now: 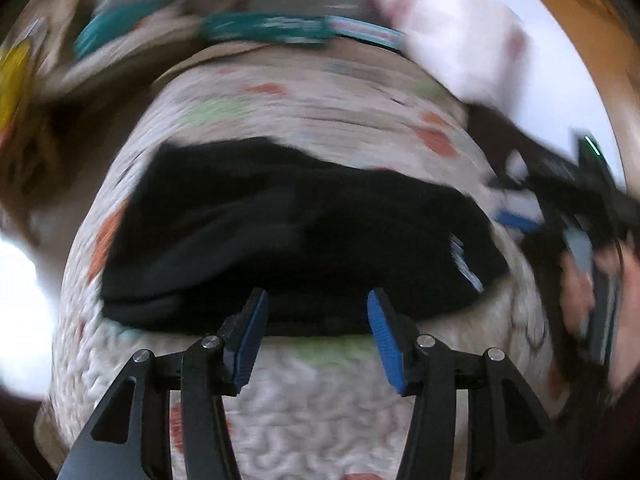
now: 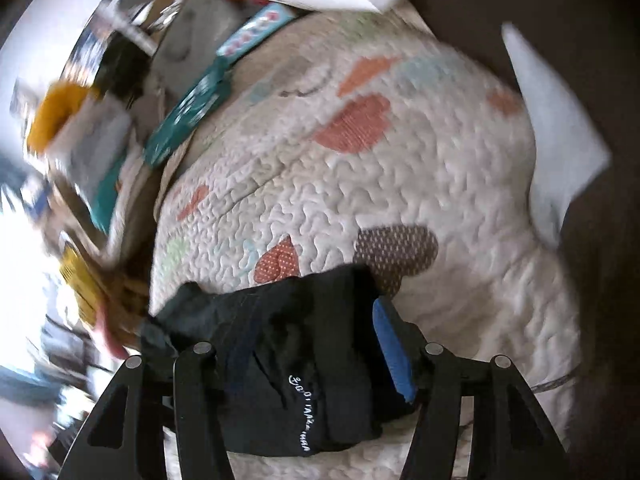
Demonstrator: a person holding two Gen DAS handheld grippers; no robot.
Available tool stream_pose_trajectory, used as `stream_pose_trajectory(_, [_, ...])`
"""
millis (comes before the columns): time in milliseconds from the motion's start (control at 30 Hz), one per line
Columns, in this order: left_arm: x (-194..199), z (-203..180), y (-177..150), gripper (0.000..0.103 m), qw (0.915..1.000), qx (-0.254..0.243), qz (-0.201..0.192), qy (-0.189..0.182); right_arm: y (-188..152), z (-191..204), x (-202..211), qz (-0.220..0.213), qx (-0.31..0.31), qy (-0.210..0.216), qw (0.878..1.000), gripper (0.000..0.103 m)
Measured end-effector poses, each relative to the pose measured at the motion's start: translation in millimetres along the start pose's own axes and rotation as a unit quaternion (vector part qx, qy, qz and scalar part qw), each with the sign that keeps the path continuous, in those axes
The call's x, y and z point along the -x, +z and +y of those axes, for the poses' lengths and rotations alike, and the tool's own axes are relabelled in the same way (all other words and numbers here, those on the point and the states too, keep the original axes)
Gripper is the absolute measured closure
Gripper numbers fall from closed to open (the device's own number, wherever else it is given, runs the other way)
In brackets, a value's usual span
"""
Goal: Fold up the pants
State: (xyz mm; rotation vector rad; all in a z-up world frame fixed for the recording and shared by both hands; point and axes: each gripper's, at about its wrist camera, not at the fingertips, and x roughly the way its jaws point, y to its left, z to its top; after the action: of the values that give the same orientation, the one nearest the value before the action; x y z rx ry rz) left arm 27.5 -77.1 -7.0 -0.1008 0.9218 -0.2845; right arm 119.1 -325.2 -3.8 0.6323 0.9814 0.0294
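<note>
The black pants [image 1: 296, 236] lie bunched in a folded heap on a white quilt with coloured hearts [image 1: 304, 420]. My left gripper [image 1: 318, 334] is open and empty, its blue pads at the near edge of the heap. In the right wrist view the pants [image 2: 304, 364] fill the space between the fingers of my right gripper [image 2: 312, 344], with white lettering showing on the cloth. The right pad [image 2: 390, 352] is in view and the left one is hidden under the cloth. The jaws stand wide apart. The right gripper also shows at the far right of the left wrist view [image 1: 568, 216], blurred.
A teal and light-blue patterned band [image 1: 280, 30] runs along the far side of the quilt. White pillows or cloth [image 1: 452, 52] lie at the back right. A white cloth [image 2: 556, 132] lies at the quilt's right edge. Cluttered objects, one yellow [image 2: 56, 112], stand at the left.
</note>
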Motion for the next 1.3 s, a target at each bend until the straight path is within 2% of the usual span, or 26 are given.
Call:
stream_pose_trajectory(67, [-8,-32,-1,0.052,0.9985,-0.055,0.002,0.002,0,-8,-12,0.01,-0.021,0.005,1.0,0.04])
stream_pose_trajectory(233, [-38,-89,-1,0.052,0.9895,-0.144,0.013,0.001,5,-28,-38,0.033,-0.034,-0.025,0.999,0.038])
stream_pose_trajectory(300, [-49,-100,-2,0.052,0.9874,-0.157,0.02,0.003,8,-36,-47,0.05,-0.054,0.004,0.997,0.031])
stream_pose_trajectory(400, [-65,-109,1,0.052,0.9867,-0.159,0.031,0.009,12,-49,-61,0.086,-0.093,0.068,0.99,0.023])
stream_pose_trajectory(533, [-73,-118,5,0.052,0.9862,-0.163,0.028,0.016,14,-51,-68,0.104,-0.099,0.111,0.983,0.021])
stream_pose_trajectory(567, [-74,-118,6,0.052,0.9859,-0.165,0.027,0.016,13,-49,-69,0.106,-0.096,0.113,0.983,0.023])
stream_pose_trajectory(667, [-78,-131,7,0.052,0.9826,-0.183,0.02,0.02,11,-49,-70,0.122,-0.095,0.112,0.982,0.05])
stream_pose_trajectory(700, [-81,-137,7,0.052,0.9802,-0.196,0.017,0.024,11,-50,-72,0.126,-0.1,0.11,0.981,0.062])
stream_pose_trajectory(767, [-86,-152,5,0.052,0.9727,-0.228,0.005,0.044,11,-54,-70,0.131,-0.116,0.109,0.979,0.078])
stream_pose_trajectory(833, [-92,-163,4,0.052,0.9647,-0.255,-0.009,0.067,12,-59,-66,0.133,-0.135,0.126,0.974,0.084])
stream_pose_trajectory(933, [-103,-169,9,0.052,0.9585,-0.27,-0.013,0.09,12,-59,-63,0.136,-0.137,0.128,0.973,0.086])
stream_pose_trajectory(1000, [-107,-169,11,0.075,0.9596,-0.269,0.002,0.081,12,-60,-62,0.138,-0.136,0.13,0.972,0.087])
stream_pose_trajectory(1033, [-109,-170,12,0.097,0.9607,-0.267,0.016,0.073,12,-60,-63,0.138,-0.135,0.13,0.972,0.087])
stream_pose_trajectory(1100, [-107,-170,9,0.097,0.9605,-0.267,0.012,0.076,12,-60,-61,0.136,-0.131,0.127,0.974,0.086])
stream_pose_trajectory(1167, [-106,-172,5,0.097,0.9587,-0.273,0.007,0.078,13,-53,-55,0.121,-0.099,0.088,0.984,0.083])
stream_pose_trajectory(1233, [-104,-175,0,0.096,0.9559,-0.283,-0.003,0.078,14,-49,-50,0.104,-0.085,0.057,0.989,0.052])
stream_pose_trajectory(1267, [-104,-176,-3,0.096,0.9535,-0.291,-0.005,0.078,14,-48,-49,0.1,-0.079,0.046,0.991,0.026])
stream_pose_trajectory(1300, [-106,-177,-2,0.096,0.9526,-0.294,-0.006,0.079,14,-47,-50,0.097,-0.073,0.046,0.991,0.025])
